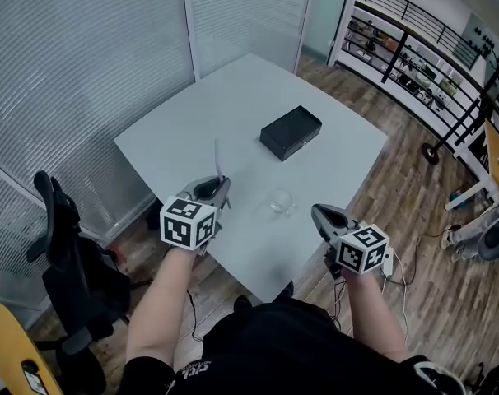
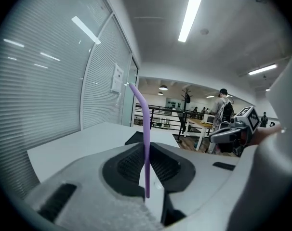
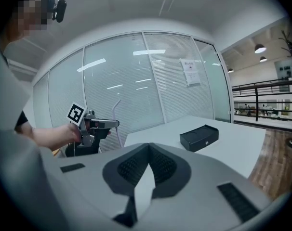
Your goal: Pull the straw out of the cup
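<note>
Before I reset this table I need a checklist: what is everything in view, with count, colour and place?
table: one, white, centre of the room
box: one, black, lid shut, on the table's far half
cup: one, clear, upright near the table's near edge, no straw in it
straw: one, purple, bent at the top, clamped upright in the left gripper, clear of the cup
office chair: one, black, on the floor left of the table
blinds: white, behind the glass walls along the left and back
left gripper: one, grey, shut on the straw, over the table's near left
right gripper: one, grey, shut, empty, near the table's near right
</note>
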The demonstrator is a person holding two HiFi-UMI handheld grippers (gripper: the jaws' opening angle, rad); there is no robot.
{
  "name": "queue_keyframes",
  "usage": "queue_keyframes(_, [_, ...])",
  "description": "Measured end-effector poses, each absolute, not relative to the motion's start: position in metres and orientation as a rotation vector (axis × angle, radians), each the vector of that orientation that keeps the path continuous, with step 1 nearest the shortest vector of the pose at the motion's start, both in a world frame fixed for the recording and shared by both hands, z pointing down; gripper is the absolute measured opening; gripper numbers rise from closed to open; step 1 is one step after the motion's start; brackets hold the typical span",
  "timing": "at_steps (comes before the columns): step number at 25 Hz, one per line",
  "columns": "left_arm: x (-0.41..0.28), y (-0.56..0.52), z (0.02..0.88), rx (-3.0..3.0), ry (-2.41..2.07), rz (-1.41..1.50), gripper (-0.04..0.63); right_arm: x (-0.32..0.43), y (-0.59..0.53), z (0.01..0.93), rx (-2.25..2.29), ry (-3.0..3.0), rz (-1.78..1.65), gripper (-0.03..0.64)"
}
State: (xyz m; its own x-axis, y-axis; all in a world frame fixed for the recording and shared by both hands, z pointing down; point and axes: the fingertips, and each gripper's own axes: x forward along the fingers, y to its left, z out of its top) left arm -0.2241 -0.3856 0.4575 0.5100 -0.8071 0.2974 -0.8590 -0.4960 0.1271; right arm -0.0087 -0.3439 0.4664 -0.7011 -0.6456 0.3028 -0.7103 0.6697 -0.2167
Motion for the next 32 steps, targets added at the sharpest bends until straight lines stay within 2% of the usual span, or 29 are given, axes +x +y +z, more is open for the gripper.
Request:
queue_keyframes(6, [-0.261, -0.344, 0.441, 2.445, -1.533, 0.199, 0.043, 0.001, -0.334, 0.446, 1.143, -2.702, 0.430, 0.006])
queue_keyframes(12, [-0.270, -0.326, 0.423, 2.423, -1.606, 0.169, 0.042, 0.009, -0.337, 0.434, 1.114, -2.748, 0.398, 0.006])
queue_keyframes(17, [-0.263, -0.319, 0.406, 2.385, -1.693, 0.092, 0.043, 0.033, -0.342, 0.420, 1.131, -2.801, 0.369, 0.006])
queue_keyframes(24, [-0.244, -0.320, 0.395, 2.390, -1.776, 0.150, 0.041, 0.064, -0.359, 0.405, 1.191, -2.883, 0.399, 0.005])
queue_keyframes(32, [-0.230, -0.325, 0.390, 2.365, -1.829, 0.145, 0.040, 0.065, -0.367, 0.373, 1.192, -2.926, 0.160, 0.003])
